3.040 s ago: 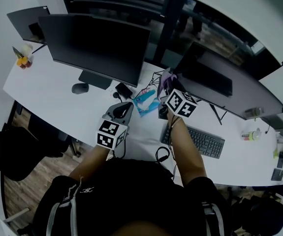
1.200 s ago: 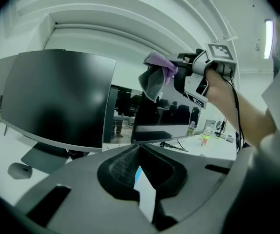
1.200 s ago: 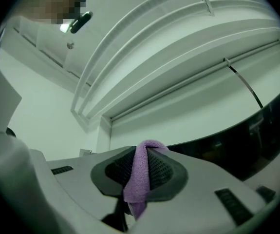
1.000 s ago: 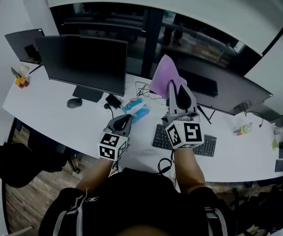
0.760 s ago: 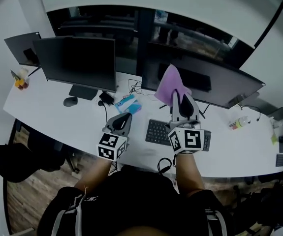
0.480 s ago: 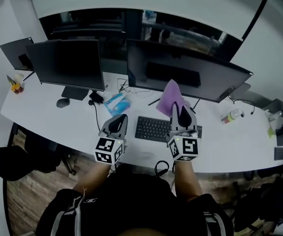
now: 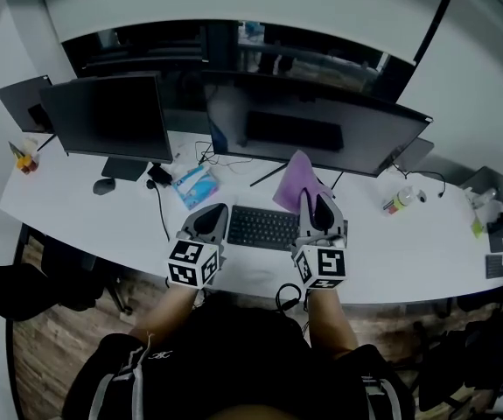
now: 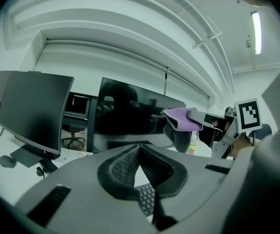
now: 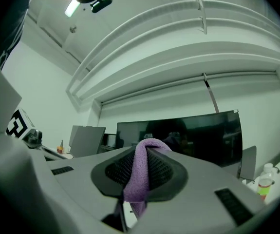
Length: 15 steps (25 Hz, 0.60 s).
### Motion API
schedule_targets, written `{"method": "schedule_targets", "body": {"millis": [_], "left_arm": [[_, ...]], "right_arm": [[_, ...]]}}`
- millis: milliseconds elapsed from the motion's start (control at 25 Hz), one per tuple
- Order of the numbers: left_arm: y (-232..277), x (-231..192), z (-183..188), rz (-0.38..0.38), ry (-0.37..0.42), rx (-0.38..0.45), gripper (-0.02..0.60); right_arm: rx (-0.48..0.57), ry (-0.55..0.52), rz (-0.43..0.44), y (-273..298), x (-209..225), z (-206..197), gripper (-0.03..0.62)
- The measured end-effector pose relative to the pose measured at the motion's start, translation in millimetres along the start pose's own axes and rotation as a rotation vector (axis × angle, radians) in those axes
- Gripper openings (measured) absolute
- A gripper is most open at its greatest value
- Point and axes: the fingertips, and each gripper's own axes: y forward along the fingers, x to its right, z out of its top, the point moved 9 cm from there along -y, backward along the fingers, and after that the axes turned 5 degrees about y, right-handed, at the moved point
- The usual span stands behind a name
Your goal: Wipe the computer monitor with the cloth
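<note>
Holding purple cloth (image 7: 295, 180) pinched between the right gripper (image 7: 314, 208) jaws, with a fold sticking out ahead so fabric, not plastic, meets the screen first. Cloth is up off the desk (image 7: 408, 248), over the keyboard's (image 7: 264, 227) far edge, facing the wide monitor (image 7: 321, 134) at lower middle; looks short of contact. Left gripper (image 7: 207, 223) jaws pressed together, empty, parked near-left, probably just out of the way.
</note>
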Motion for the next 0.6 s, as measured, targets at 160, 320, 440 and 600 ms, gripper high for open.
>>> {"method": "schedule_targets", "body": {"millis": [160, 320, 440, 600], "left_arm": [[2, 0, 9, 0.004, 0.016, 0.018, 0.012], [1, 1, 14, 0.008, 0.025, 0.033, 0.012], [1, 1, 18, 0.014, 0.038, 0.042, 0.012], [2, 1, 23, 0.019, 0.079, 0.054, 0.012]], "right_arm": [[0.013, -0.012, 0.002, 2, 2, 2, 0.072], [0.008, 0.001, 0.01, 4, 2, 0, 0.072], [0.007, 0.002, 0.018, 6, 2, 1, 0.072], [0.012, 0.001, 0.025, 10, 1, 1, 0.072]]}}
